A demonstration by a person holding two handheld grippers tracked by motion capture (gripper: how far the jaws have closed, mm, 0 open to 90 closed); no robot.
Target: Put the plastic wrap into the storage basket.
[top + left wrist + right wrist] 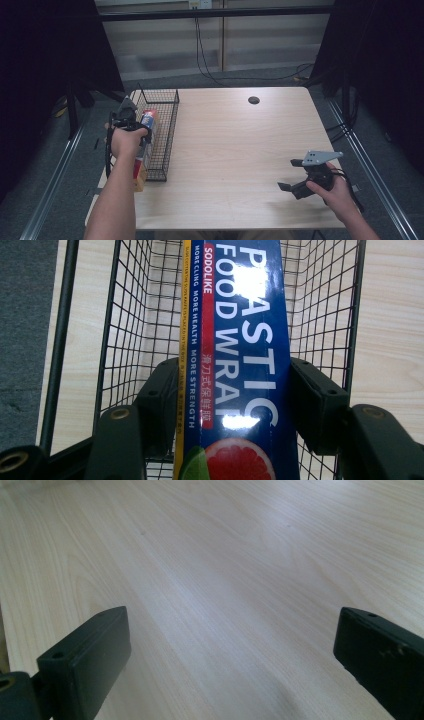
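Over the wire basket (pixel 320 315), a glossy blue plastic-wrap box (pixel 250 365).

Left tongs (pixel 235 405) clamped, right tongs (pixel 230 665) agape

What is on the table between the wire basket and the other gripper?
Nothing: in the high view, bare table lies between the wire basket and the right gripper.

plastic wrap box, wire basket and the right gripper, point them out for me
plastic wrap box (pixel 245 355), left gripper view, on its blue printed face
wire basket (pixel 167 132), high view, on its right mesh wall
right gripper (pixel 291 174), high view, midway between its open fingertips
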